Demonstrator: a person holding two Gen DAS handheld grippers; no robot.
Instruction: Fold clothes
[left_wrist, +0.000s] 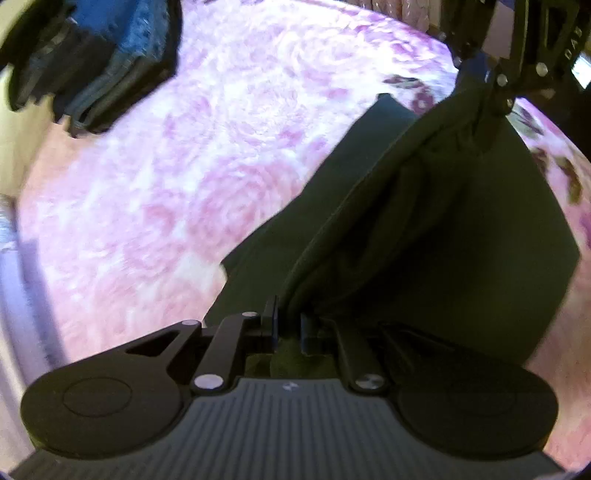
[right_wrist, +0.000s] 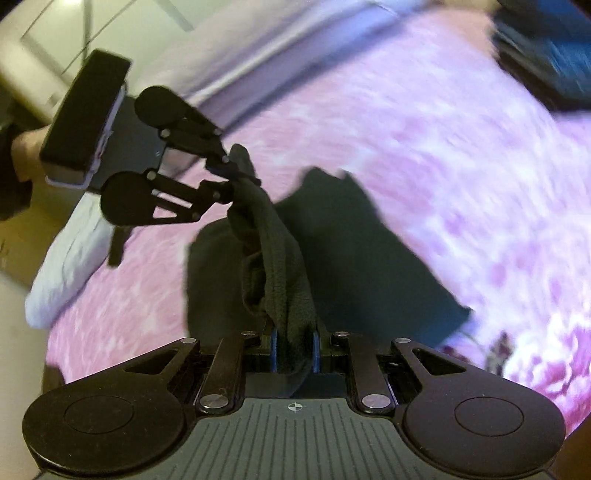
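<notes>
Above the pink floral bedspread (left_wrist: 229, 155), a dark green garment (left_wrist: 424, 229) hangs stretched between the two tools. The left tool (left_wrist: 288, 325) is clenched on one end of its bunched upper edge, the cloth pinched between the blue-lined pads. The right tool (right_wrist: 294, 350) is likewise clenched on the other end, a thick fold of fabric running up out of its jaws. Each tool shows in the other's camera, gripping the far end of the same edge, so the cloth spans the gap as a taut ridge. The rest of the garment drapes down and away from that ridge toward the bed, its lower corners trailing near or on the cover; blur hides which.

Holding both ends aloft probably lets the garment fall straight, so it can be laid flat or doubled over. A stack of folded dark and blue clothes (left_wrist: 107, 55) sits well apart at the bed's far corner, likely the place for finished pieces.
</notes>
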